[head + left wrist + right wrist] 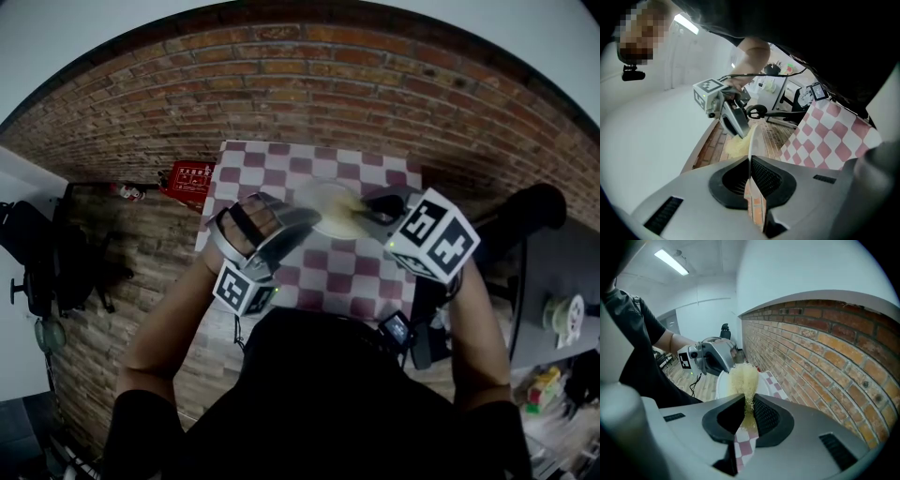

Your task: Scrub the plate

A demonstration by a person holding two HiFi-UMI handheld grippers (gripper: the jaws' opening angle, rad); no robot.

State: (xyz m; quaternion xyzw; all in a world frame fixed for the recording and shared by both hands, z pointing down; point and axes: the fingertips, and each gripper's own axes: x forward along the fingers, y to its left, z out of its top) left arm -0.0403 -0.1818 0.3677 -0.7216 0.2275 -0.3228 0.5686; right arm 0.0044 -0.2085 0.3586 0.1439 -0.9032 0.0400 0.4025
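Over the checkered counter (309,281) at mid-frame, the white plate (323,202) is clamped by its rim in my left tool (312,218), reaching in from the lower left. My right tool (372,212), angled down, grips a yellow scrubber (351,220) at the plate's face.

Smooth, faintly glossy, ceramic-looking: round white plate (319,202). Coarse, stringy, matt: pale yellow fibrous scrubber (743,378). Pink-and-white checked tablecloth (319,272) – flat, matt, cloth-like. Left gripper (750,161) and right gripper (749,404) – grey plastic shells, smooth satin finish; black pads (766,416) finely ribbed, rubbery. Red-brown brick wall (811,348) rough, matt, pale mortar lines.
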